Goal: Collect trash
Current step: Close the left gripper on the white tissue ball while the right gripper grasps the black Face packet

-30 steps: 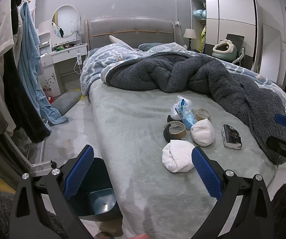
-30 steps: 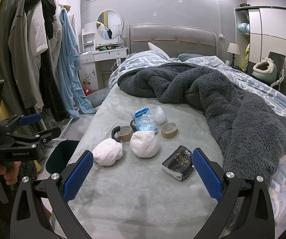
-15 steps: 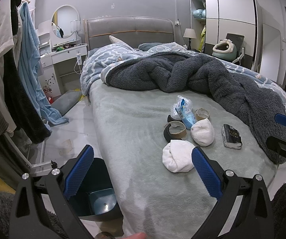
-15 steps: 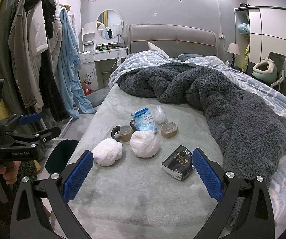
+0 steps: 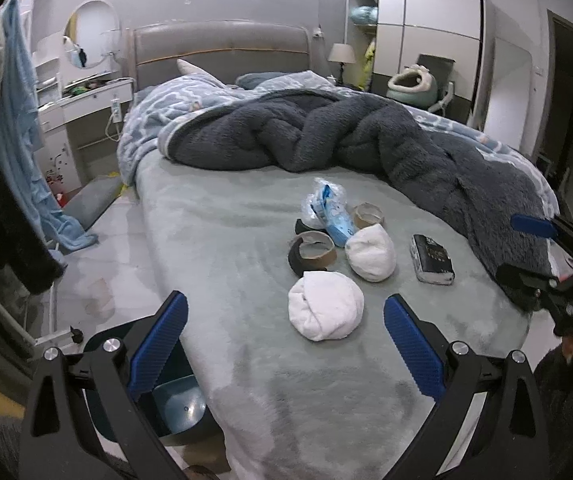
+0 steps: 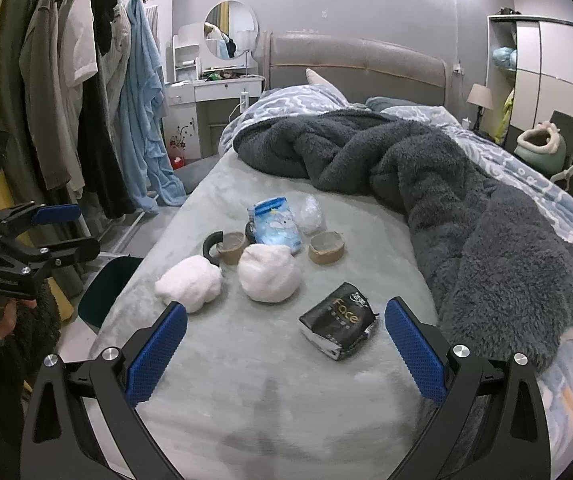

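Note:
Trash lies in a cluster on the grey-green bed (image 5: 222, 264): two white paper wads (image 5: 325, 311) (image 5: 371, 253), two cardboard tape rolls (image 5: 313, 250) (image 5: 368, 216), a blue plastic pack (image 5: 334, 216), a clear bag (image 6: 310, 216) and a black packet (image 5: 432, 258) (image 6: 338, 320). A dark bin (image 5: 174, 400) stands on the floor at the bed's left side. My left gripper (image 5: 284, 350) is open and empty, just short of the nearest wad. My right gripper (image 6: 286, 354) is open and empty, just short of the black packet.
A dark fleece blanket (image 5: 366, 140) is heaped across the bed's far and right side. Clothes hang on a rack (image 6: 66, 112) at the left. A dressing table (image 6: 218, 92) and a wardrobe (image 5: 426, 40) stand by the walls.
The left wrist view has shifted a little, bringing the trash cluster closer and more central. The right gripper has barely moved. Both stay open.

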`<state>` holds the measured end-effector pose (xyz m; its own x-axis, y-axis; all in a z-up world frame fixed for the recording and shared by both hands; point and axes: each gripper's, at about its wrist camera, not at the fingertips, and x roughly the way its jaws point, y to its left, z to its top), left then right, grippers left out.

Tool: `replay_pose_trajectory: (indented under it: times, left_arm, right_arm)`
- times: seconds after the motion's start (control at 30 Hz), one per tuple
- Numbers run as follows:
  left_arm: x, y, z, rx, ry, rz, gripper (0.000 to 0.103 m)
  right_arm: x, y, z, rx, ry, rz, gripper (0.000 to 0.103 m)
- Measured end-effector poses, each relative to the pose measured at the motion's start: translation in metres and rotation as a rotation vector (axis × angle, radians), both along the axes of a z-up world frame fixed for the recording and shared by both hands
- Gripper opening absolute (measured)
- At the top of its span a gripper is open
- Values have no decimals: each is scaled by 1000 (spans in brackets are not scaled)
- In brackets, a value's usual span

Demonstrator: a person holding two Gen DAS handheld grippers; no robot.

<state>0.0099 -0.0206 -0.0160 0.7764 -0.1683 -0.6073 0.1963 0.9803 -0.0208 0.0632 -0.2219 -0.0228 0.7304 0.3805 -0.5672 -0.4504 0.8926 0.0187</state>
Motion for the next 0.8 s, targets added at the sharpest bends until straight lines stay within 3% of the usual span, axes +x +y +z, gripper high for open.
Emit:
replay_pose_trajectory:
  times: [0.27, 0.5, 0.63, 0.8]
  left_arm:
    - [24, -2, -20, 1, 85, -79, 99]
    - [40, -13, -42, 15, 150, -166, 97]
    - [50, -17, -52, 19, 181, -190, 88]
    - [67, -23, -63, 23, 206, -216, 85]
  right_arm:
    - [28, -5, -17, -11, 62, 24, 100]
    - [53, -1, -33, -101, 84, 50, 100]
    - [67, 1, -42, -122, 107, 79, 100]
    - [84, 2, -50, -167, 122, 109, 100]
